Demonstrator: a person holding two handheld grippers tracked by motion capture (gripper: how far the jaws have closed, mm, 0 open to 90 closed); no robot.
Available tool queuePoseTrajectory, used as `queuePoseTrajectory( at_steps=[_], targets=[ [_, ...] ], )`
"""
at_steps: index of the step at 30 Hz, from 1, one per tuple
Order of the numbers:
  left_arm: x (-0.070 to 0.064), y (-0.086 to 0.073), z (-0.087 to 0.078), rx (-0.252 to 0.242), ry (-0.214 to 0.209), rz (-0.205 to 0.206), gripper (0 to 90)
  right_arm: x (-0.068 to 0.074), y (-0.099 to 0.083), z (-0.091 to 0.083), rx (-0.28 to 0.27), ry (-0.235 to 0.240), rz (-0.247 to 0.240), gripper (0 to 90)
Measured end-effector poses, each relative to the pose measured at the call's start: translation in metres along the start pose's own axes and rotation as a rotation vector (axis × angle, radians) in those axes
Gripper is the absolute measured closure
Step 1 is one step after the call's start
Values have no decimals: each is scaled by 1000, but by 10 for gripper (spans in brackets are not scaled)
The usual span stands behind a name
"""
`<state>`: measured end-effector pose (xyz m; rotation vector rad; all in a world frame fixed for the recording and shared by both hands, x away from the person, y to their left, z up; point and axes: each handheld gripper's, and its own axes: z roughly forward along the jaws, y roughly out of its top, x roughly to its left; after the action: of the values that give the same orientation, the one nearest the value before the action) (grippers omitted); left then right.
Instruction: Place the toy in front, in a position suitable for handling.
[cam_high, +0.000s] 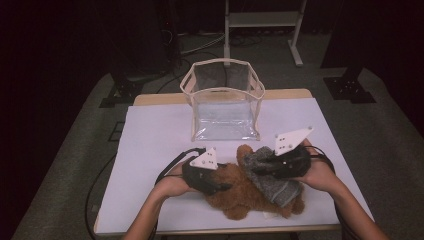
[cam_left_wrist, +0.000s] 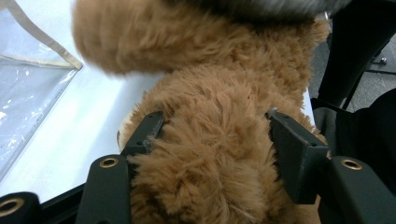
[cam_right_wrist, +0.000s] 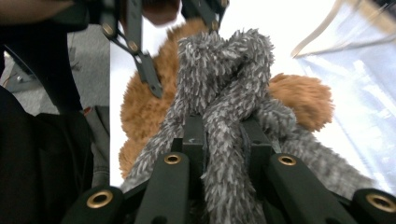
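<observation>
The brown plush bear (cam_high: 240, 192) lies on the white table (cam_high: 150, 150) at approx. 6 o'clock of the table centre, near the front edge. A grey fuzzy garment (cam_high: 272, 182) covers the bear's right portion, toward 3 o'clock.

Left gripper (cam_high: 212, 184): positioned at 9 o'clock of the bear. In the left gripper view its fingers (cam_left_wrist: 144, 133) are clamped on brown fur, one finger each side of a plush limb, fur bulging between them.

Right gripper (cam_high: 262, 167): positioned at 3 o'clock of the bear, over the garment. In the right gripper view its fingers (cam_right_wrist: 194, 140) are clenched on a bunched fold of the grey garment (cam_right_wrist: 224, 88), w/ brown fur behind it.

A clear plastic bag w/ cream trim (cam_high: 222, 100) stands upright and open at 12 o'clock of the bear, near but apart.
</observation>
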<state>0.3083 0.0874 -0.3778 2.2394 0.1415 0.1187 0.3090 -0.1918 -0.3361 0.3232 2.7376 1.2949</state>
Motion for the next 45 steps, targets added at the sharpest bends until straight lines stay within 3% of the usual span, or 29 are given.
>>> queuePoseTrajectory(
  at_steps=[2,3,4,7,10,13,21,26,29,30,33,34,37,41,45],
  targets=[
    [0,-4,-5,-9,0,-5,390,-4,-13,13,61,-19,25,756],
    [0,-4,-5,-9,0,-5,373,-4,-13,13,61,-19,25,756],
    [0,-6,-9,-10,-3,-14,360,-8,-25,11,22,13,76,757],
    [1,-9,-15,-8,1,-21,325,-11,-37,2,-3,5,114,757],
    [3,-16,-20,-18,-12,-56,326,-12,-42,-3,-8,-6,124,758],
    [5,-21,-15,-40,-46,-69,397,-9,-37,-9,-6,-25,104,757],
    [7,-10,-6,-31,-40,-48,438,2,-4,-15,-41,-21,14,756],
    [6,-2,4,-32,-47,-32,437,1,14,15,-1,16,-22,755],
    [6,-1,5,-19,-45,-20,418,-1,13,26,26,23,-16,754],
    [6,-2,5,-24,-41,-33,400,-5,6,31,42,20,-1,756],
    [7,-7,0,-40,-34,-59,378,-11,-2,31,64,3,26,758],
    [8,-10,-4,-35,-30,-76,348,-17,-11,28,54,10,63,759],
    [10,-13,-8,-9,-31,-90,318,-19,-17,24,44,5,82,759],
    [10,-19,-7,-21,-48,-95,383,-17,-14,19,34,-1,73,759],
    [11,-15,-2,-26,-60,-81,424,-12,3,19,22,2,32,759]
  ],
)
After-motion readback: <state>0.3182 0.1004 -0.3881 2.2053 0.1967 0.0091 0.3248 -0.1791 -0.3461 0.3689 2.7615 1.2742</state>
